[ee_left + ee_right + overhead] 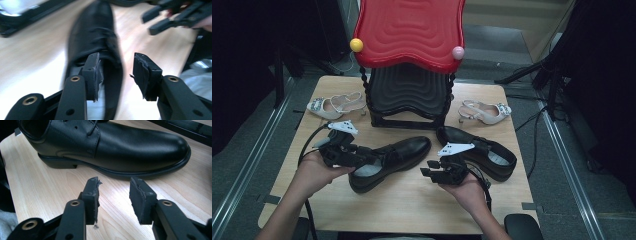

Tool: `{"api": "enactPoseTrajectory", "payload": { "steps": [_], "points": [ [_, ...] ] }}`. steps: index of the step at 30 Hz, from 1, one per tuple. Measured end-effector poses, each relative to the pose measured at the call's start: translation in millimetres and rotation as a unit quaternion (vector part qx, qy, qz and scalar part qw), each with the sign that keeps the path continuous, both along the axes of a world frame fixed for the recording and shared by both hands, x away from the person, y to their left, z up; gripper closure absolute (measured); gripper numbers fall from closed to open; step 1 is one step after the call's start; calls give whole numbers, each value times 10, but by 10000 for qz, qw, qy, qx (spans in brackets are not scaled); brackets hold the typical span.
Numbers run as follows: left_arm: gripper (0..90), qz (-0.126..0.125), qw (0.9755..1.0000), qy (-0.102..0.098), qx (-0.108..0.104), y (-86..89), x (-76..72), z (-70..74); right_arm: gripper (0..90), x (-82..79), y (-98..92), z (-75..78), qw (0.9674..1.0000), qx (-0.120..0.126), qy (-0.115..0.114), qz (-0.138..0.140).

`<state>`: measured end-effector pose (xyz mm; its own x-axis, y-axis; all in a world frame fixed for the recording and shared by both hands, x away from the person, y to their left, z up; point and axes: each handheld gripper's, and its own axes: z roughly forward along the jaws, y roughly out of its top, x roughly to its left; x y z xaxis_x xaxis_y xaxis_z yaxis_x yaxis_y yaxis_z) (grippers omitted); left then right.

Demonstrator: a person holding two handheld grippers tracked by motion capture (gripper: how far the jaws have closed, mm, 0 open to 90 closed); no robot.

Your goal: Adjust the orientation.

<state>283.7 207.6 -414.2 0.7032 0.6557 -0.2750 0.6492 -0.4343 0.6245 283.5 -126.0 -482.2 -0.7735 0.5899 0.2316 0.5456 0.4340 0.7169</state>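
Though beside the black shoe point(389, 161), left gripper point(371, 156) open-jawed.

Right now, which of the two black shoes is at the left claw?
The black shoe on the left, its heel by the left claw; the other black shoe lies behind the right hand.

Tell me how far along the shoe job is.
Done: nothing shows as finished; both sandals lie beside the rack. In hand: the left gripper, jaws open, sits at the left black shoe's heel. Left: the right gripper holds nothing; both black shoes remain on the table.
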Motion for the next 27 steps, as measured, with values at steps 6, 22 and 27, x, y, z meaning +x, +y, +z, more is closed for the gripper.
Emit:
{"api": "enactPoseTrajectory", "payload": {
  "steps": [6,22,27],
  "points": [
    [727,36,9999,45,96,137,194,-16,639,33,102,62,10000,-37,-37,82],
    [892,137,9995,246,173,357,519,-508,851,237,407,-17,9992,8,241,304],
    [888,197,9991,353,155,391,502,-667,900,206,444,-110,9990,153,336,263]
  ]
}}
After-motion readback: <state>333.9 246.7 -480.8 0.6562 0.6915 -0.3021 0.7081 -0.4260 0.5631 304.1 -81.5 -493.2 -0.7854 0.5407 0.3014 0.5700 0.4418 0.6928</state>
